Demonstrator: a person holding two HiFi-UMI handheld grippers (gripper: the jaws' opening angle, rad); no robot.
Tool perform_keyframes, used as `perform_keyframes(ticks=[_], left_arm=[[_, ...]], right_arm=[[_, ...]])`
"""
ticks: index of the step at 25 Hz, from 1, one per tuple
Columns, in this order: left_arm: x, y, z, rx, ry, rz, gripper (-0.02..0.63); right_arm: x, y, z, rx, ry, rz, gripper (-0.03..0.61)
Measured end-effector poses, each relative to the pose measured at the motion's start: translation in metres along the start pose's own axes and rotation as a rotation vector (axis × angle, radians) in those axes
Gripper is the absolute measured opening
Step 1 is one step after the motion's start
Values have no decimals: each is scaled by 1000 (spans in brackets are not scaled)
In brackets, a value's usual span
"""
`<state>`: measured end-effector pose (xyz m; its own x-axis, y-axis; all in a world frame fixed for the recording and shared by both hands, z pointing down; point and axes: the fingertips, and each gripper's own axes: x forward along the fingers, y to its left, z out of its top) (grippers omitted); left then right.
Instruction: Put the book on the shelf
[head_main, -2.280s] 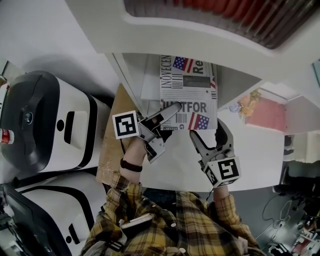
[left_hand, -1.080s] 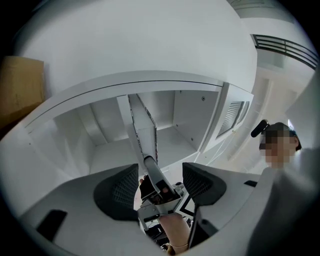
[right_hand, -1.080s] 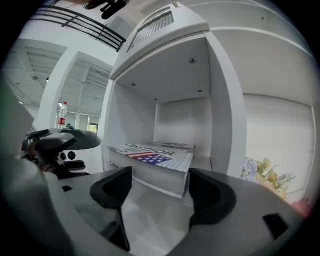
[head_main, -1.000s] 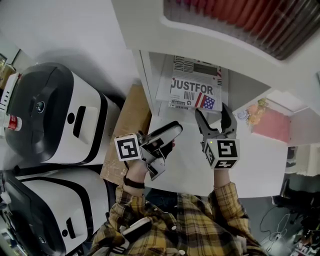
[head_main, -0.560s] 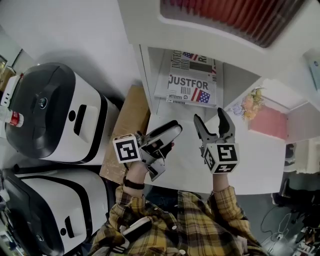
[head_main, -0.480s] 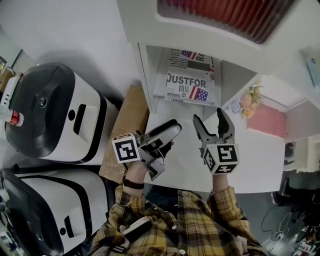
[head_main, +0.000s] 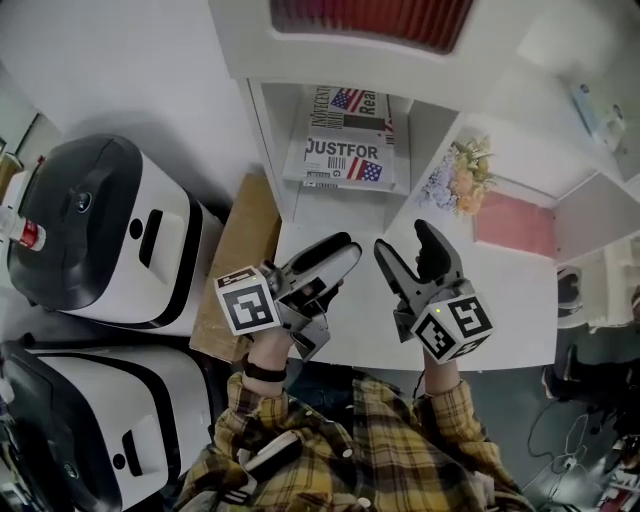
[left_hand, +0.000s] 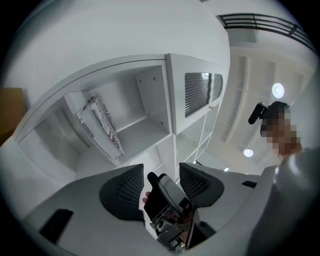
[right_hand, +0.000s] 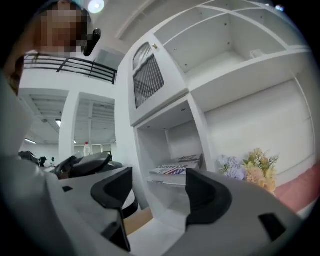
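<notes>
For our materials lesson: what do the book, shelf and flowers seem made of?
Book: printed paper or card; lettering and barcode on cover. Shelf: smooth matte white panels, perhaps laminated board. Flowers: pale blooms, possibly fabric; too small to tell.

**Head view:** taken from above the person, facing steeply down at close range onto the left gripper (head_main: 335, 255), the right gripper (head_main: 405, 240) and the white counter (head_main: 500, 290).

**Left gripper view:** looks along its own jaws, rolled to one side, toward the shelf (left_hand: 169, 100).

**Right gripper view:** looks along its own jaws, roughly level, toward the same shelf.

**Shared by all three views:** the shelf compartment holding the book (head_main: 340, 160).
</notes>
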<state>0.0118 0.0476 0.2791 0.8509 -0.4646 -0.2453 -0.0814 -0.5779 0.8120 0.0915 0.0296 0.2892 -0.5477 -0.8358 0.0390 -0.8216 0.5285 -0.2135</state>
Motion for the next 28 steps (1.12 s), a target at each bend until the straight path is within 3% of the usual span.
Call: perform_keyframes(ticks=[5,6,8,15,24,28], left_arm=[[9,-28,-6,114,4,7,179],[12,-33,-8,136,8,6,169],[18,-43,-14,182,26,3,148],[31,-69,-41,350,84,-2,82],[30,-79,-69,493,117,9,33],[28,-79,-75,496,122,1,24]], right_arm=[[-31,16,23,33,-65,70,332],[-38,18,28,30,-77,76,312],[-50,21,36,19,-102,84,212],[-83,37,52,-21,-138,149,110],[-100,42,35,-13,-99,189,38],[-102,40,28,17,-91,188,21]])
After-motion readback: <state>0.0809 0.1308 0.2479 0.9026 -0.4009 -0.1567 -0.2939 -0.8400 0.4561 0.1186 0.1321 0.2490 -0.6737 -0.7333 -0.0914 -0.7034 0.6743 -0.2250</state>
